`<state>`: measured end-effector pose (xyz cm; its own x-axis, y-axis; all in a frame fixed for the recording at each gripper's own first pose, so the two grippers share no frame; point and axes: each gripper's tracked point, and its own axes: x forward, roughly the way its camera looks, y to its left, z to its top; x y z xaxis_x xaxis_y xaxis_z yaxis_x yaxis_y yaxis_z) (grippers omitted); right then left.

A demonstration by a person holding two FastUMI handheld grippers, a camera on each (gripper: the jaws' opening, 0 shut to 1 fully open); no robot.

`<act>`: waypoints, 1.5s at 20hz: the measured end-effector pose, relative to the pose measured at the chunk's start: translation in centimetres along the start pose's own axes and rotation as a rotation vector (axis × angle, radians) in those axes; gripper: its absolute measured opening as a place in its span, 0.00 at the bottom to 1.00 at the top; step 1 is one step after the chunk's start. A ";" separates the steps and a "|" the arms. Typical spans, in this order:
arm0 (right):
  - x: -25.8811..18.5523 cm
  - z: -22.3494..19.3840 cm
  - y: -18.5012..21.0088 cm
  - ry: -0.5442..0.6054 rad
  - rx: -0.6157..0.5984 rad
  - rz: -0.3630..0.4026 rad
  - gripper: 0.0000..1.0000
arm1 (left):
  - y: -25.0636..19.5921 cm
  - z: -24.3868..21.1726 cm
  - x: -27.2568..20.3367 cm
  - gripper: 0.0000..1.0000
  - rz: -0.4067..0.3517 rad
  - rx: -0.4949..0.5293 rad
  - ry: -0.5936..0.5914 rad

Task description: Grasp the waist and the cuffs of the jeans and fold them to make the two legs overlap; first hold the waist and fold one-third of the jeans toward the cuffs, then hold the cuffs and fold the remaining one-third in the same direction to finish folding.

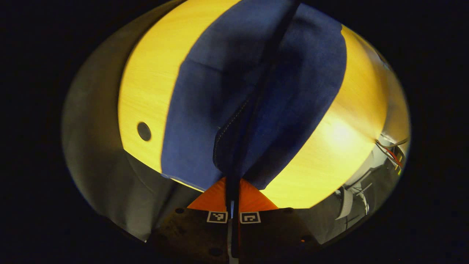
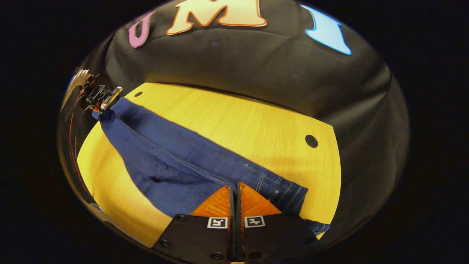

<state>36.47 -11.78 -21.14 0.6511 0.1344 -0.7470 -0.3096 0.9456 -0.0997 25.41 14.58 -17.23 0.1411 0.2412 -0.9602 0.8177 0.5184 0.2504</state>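
Left gripper view and right gripper view: jeans held at both ends over the wooden table

Left gripper view looks down on the jeans [image 1: 256, 95], which hang as a long dark blue strip over the yellow wooden table [image 1: 146, 80]. The left gripper [image 1: 232, 187] has its two fingers closed together on a stitched edge of the denim, so it is grasping the jeans. A dark fold runs up the middle of the cloth and its far end is cut off at the top edge. A round hole [image 1: 144, 131] is seen in the tabletop, and some wires [image 1: 392, 152] at the right border, quite blurred.

Right gripper view shows more of the scene: the jeans [image 2: 176, 161] stretch across the table [image 2: 256, 124] from the right gripper [image 2: 234, 190] to the other gripper [image 2: 100, 97] far at the left, which holds the opposite end lifted. The right gripper's fingers are pressed together on the denim near a part with light stitching. Which end is waist or cuffs I cannot tell surely. The black booth wall [image 2: 256, 66] stands behind.
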 end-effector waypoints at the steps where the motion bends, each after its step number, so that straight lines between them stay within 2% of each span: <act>1: 1.3 -0.1 -0.5 0.008 0.008 -0.008 0.02 | 1.3 1.1 1.2 0.00 0.027 -0.009 -0.031; 5: 5.5 -1.5 -1.0 0.066 -0.003 -0.019 0.02 | 3.5 2.9 5.1 0.02 0.059 -0.036 -0.048; 6: 6.0 -1.9 -1.1 0.074 -0.012 -0.023 0.00 | 4.0 3.2 5.6 0.16 0.077 -0.049 -0.055; 10: 6.8 -2.2 -1.7 0.079 -0.014 -0.053 0.06 | 6.9 3.2 4.8 1.00 0.201 -0.106 -0.136; 11: 6.8 -2.0 -2.2 0.071 0.000 -0.068 0.19 | 6.7 2.6 4.1 0.99 0.225 -0.143 -0.165; 12: 6.6 -1.3 -2.7 0.047 0.016 -0.080 0.24 | 6.7 2.2 3.8 0.88 0.250 -0.190 -0.201; 13: 6.3 -0.7 -3.1 0.019 0.034 -0.087 0.43 | 6.7 1.8 3.4 1.00 0.268 -0.242 -0.237; 14: 5.8 -0.6 -3.7 0.002 0.056 -0.094 0.62 | 6.6 1.4 3.1 0.95 0.287 -0.296 -0.281; 16: 4.4 -0.9 -5.1 -0.016 0.100 -0.119 1.00 | 6.5 0.6 1.5 0.95 0.325 -0.417 -0.369; 17: 3.6 -1.2 -5.8 -0.025 0.126 -0.130 1.00 | 6.7 0.2 1.2 1.00 0.349 -0.480 -0.423; 18: 2.6 -1.8 -6.4 -0.034 0.156 -0.141 1.00 | 6.8 0.0 0.7 0.95 0.369 -0.545 -0.482; 22: -2.3 -5.5 -10.5 -0.040 0.260 -0.221 1.00 | 6.5 -0.8 -0.1 0.95 0.425 -0.796 -0.642; 25: -5.8 -9.2 -13.8 -0.030 0.333 -0.280 1.00 | 6.2 -0.2 -0.1 0.95 0.371 -0.951 -0.765; 27: -7.1 -11.6 -14.9 -0.014 0.392 -0.288 1.00 | 6.3 0.5 0.3 0.95 0.344 -1.006 -0.833; 30: -7.0 -14.6 -15.3 0.012 0.455 -0.260 1.00 | 6.2 0.6 -0.2 0.95 0.304 -1.007 -0.864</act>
<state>26.52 -31.49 -24.05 0.6578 -0.1229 -0.7431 0.1954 0.9807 0.0108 30.77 17.20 -15.57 0.8468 0.0585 -0.5287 -0.0136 0.9960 0.0884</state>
